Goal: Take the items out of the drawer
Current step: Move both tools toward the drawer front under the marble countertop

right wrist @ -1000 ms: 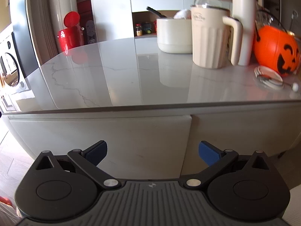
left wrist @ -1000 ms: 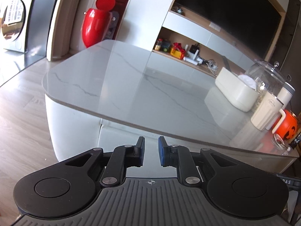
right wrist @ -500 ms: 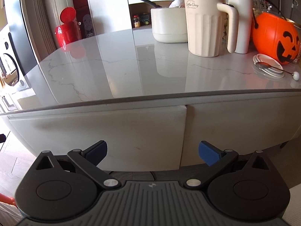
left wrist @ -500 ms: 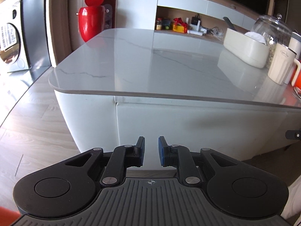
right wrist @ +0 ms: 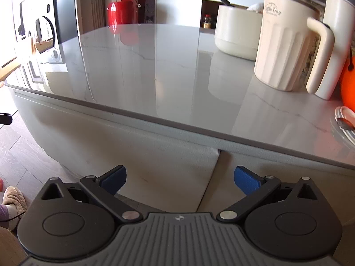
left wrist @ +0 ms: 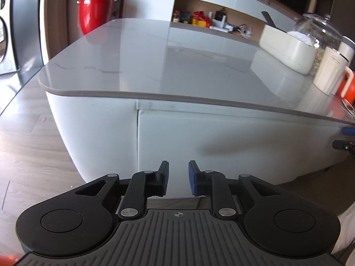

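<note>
Under the grey marble tabletop [left wrist: 177, 66] runs a white drawer front [left wrist: 221, 137], closed, with a vertical seam at its left end. My left gripper [left wrist: 177, 178] faces it low down, its fingers almost together with a narrow gap and nothing between them. My right gripper [right wrist: 180, 177] stands wide open and empty, just in front of the seam between two closed drawer fronts [right wrist: 155, 166]. A blue pad of the right gripper [left wrist: 348, 131] shows at the right edge of the left wrist view. No handle and no drawer contents are visible.
On the tabletop at the right stand a cream ribbed mug [right wrist: 281, 42], a white tumbler [right wrist: 335, 33], a cream container [right wrist: 237, 33], a glass jar [left wrist: 317, 28], an orange pumpkin bucket [right wrist: 348, 82] and a saucer with a spoon [right wrist: 344, 119]. A red bin [left wrist: 94, 8] stands beyond. Wooden floor lies at the left.
Both grippers have come lower and closer to the drawer fronts. The right view has swung left and tilted. Neither gripper's finger gap has changed.
</note>
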Demonstrator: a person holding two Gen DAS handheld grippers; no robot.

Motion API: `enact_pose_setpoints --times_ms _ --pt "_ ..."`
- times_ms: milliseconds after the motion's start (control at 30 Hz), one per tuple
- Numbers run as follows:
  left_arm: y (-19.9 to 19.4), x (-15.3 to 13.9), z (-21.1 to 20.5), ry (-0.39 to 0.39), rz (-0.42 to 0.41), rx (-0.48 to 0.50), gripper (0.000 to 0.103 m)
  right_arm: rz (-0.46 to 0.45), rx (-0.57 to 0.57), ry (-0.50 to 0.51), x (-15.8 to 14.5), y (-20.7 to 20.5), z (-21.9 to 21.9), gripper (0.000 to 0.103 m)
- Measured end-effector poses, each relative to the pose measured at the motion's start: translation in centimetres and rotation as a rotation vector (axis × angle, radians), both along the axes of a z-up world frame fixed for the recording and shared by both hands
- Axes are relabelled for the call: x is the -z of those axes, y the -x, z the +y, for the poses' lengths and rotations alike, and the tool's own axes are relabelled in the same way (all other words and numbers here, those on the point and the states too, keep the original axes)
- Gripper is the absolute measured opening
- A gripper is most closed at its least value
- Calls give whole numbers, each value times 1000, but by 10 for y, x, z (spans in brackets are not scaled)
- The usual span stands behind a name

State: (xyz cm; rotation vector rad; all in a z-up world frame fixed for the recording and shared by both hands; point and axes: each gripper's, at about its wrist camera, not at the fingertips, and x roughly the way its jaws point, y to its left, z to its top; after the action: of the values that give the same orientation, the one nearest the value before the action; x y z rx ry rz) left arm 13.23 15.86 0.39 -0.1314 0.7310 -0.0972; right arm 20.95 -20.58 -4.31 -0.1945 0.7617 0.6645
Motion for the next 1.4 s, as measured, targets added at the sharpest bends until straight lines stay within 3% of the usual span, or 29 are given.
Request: enact_pose_setpoints --times_ms 67,133,267,500,633,900,1067,1400 --pt "4 -6 5 -36 -97 -31 21 -69 -2 0 -6 4 5 103" --pt "5 -12 8 -69 -170 -63 21 -74 2 -23 -11 3 7 103" --pt "-10 -10 13 23 -115 -67 21 -35 20 -26 -10 -5 15 103" --pt "-13 -9 24 64 -97 -112 21 -23 4 12 -2 -1 13 103" --pt "-11 -10 34 108 -96 -129 21 10 8 -41 -2 -3 4 103" --pt "-7 -7 38 122 -74 -116 21 37 10 -124 -6 -17 4 103" --pt "-7 -7 40 121 -71 -122 21 126 26 -160 5 -32 3 103" --pt "-9 -8 35 103 -72 -108 21 89 -28 -152 -1 -22 8 103"
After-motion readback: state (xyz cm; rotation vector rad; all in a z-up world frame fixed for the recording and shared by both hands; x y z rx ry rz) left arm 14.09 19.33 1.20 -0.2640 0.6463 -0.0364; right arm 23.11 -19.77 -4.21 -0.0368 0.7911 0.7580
